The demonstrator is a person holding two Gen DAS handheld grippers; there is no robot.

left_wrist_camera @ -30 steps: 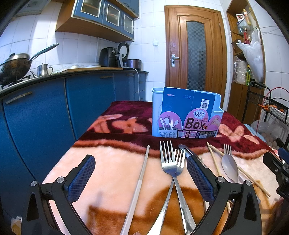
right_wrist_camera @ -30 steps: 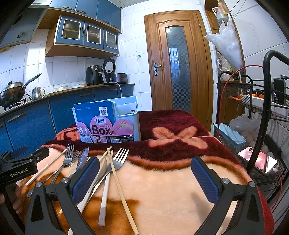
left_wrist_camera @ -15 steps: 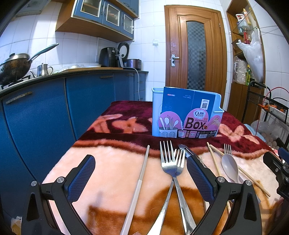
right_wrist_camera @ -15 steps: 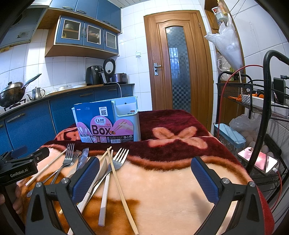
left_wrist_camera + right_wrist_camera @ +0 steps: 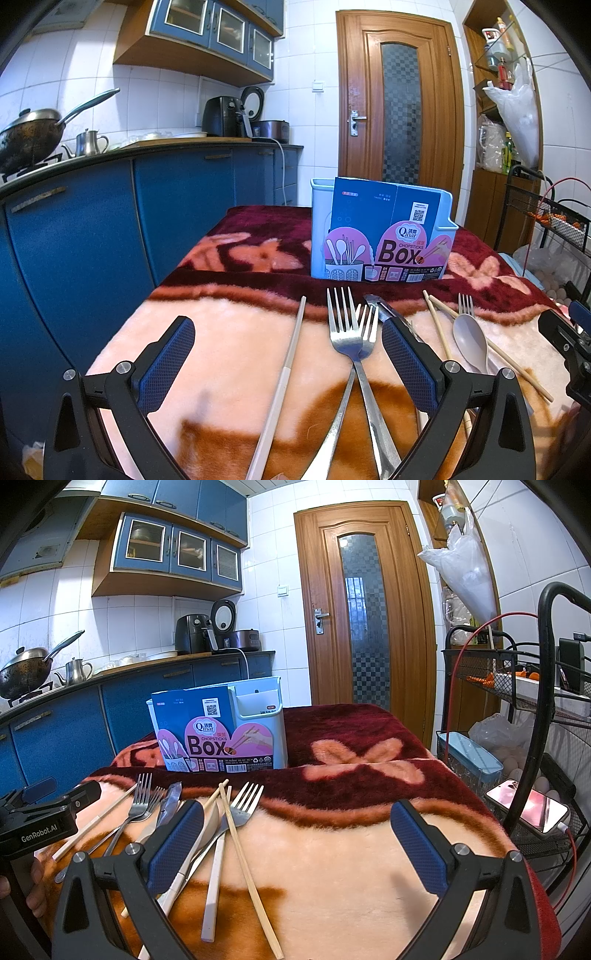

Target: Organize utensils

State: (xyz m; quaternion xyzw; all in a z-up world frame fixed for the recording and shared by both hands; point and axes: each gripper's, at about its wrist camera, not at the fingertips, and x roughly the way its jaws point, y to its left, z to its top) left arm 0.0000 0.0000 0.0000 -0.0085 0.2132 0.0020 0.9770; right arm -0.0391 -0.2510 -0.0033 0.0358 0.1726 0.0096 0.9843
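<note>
I have both grippers low over the blanket-covered worktop (image 5: 229, 332), the left gripper (image 5: 288, 354) and right gripper (image 5: 295, 838) each with fingers spread and pinching nothing. The two forks (image 5: 349, 332) lie crossed between my left fingers, touching; closing there could lift both or flick one. Chopsticks (image 5: 240, 842) overlap a spoon (image 5: 469, 341). The holder (image 5: 319, 221) stands behind, nothing in it visible.

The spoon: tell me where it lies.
In the left wrist view the spoon lies on the blanket at right, between crossing wooden chopsticks, before the chopsticks box.
</note>
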